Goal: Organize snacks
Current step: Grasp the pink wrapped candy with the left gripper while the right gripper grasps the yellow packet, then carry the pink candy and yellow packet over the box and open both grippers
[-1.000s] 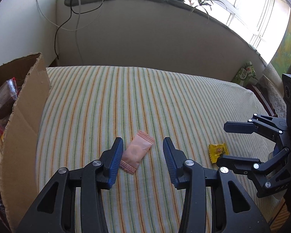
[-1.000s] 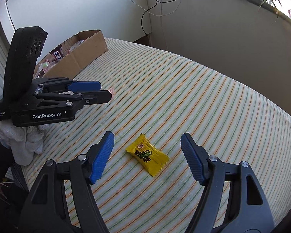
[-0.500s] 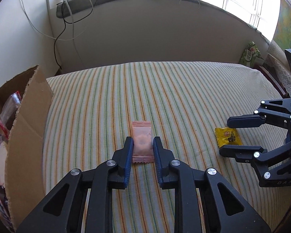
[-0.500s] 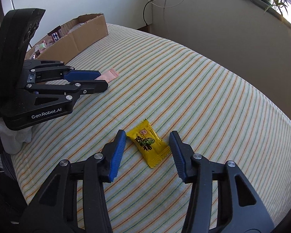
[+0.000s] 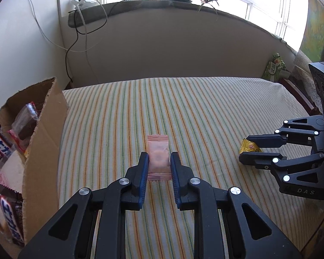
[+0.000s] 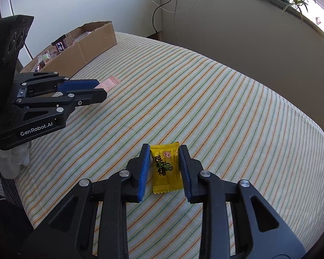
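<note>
**Desk:** Left wrist view, what have we got?

**Photographer:** Left gripper [image 5: 158, 168] clamped on a pink candy [image 5: 158, 158], a flat crinkle-edged pillow wrapper, long axis running toward 12 o'clock along the fingers. It sits just over a bed [image 5: 205, 112] dressed in striped woven cloth. A cardboard box [image 5: 45, 133] of glossy snack packs stands at 9 o'clock, nearer this gripper than the other, so the carry likely swings that way.

**Desk:** And the right wrist view?

**Photographer:** Right gripper [image 6: 164, 168] with blue ribbed pads closed against a yellow candy [image 6: 165, 168], slick foil-like wrapper, serrated ends, long axis also toward 12 o'clock. The same box lies well apart at 10 o'clock, beyond the left gripper, so that trip looks longer.
</note>
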